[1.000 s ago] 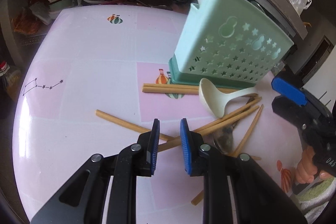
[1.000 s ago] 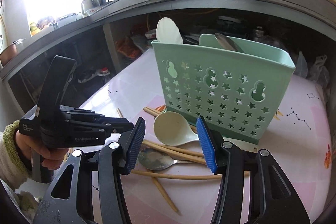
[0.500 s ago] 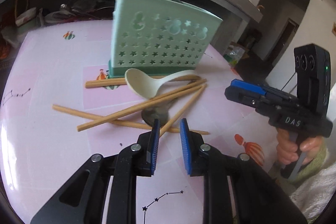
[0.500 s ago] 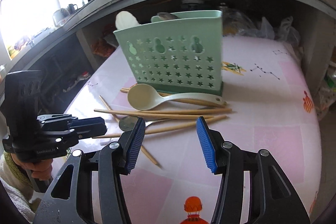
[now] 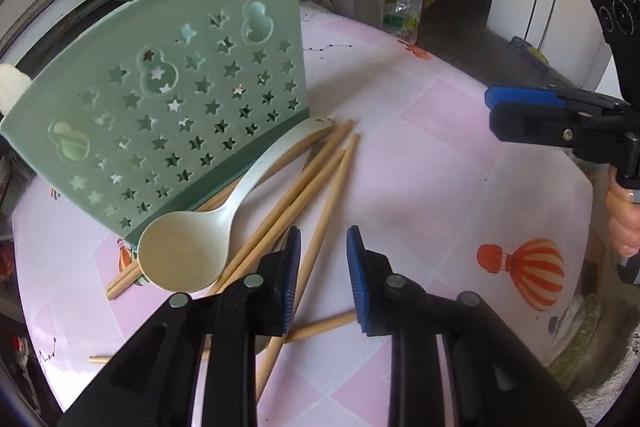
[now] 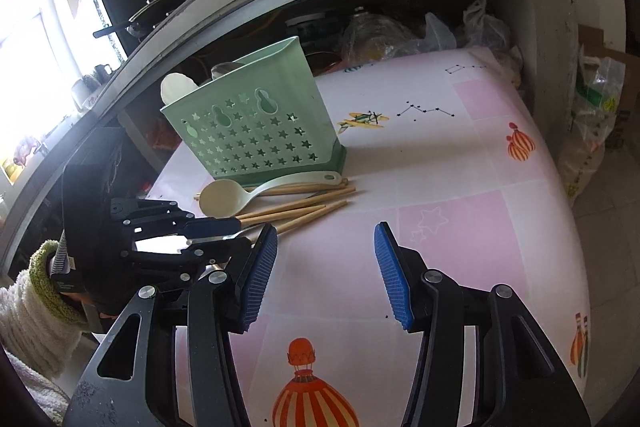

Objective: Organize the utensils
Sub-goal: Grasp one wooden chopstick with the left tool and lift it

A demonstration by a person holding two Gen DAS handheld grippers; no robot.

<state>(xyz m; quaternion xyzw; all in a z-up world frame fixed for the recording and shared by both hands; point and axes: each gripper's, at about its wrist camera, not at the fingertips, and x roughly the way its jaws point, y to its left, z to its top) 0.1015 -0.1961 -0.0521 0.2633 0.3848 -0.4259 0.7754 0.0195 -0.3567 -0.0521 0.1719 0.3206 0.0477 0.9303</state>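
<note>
- Left claw (image 5: 323,269) hovers low over the chopstick pile, its blue pads parted with one chopstick (image 5: 320,227) running between them; nothing is gripped.
- Right claw (image 6: 325,273) hangs spread wide and released above bare pink cloth, well apart from the utensils.
- Pink patterned surface (image 6: 460,187), printed with hot-air balloons and constellations, carries everything; behind it a grey shelf holds pots, jars and plastic bags.
- Green holder (image 6: 256,131), pierced with stars and gourd shapes, stands upright near the surface's far edge, with a white spoon and a metal utensil poking from its top.
- Cream spoon (image 5: 208,235) lies against the holder's base, long axis along the holder's front; in the left wrist view its bowl faces up near the claw and the handle points away to the upper right.
- Wooden chopsticks (image 6: 304,205) lie in a loose fan beside the spoon, mostly parallel to it, some crossing.
</note>
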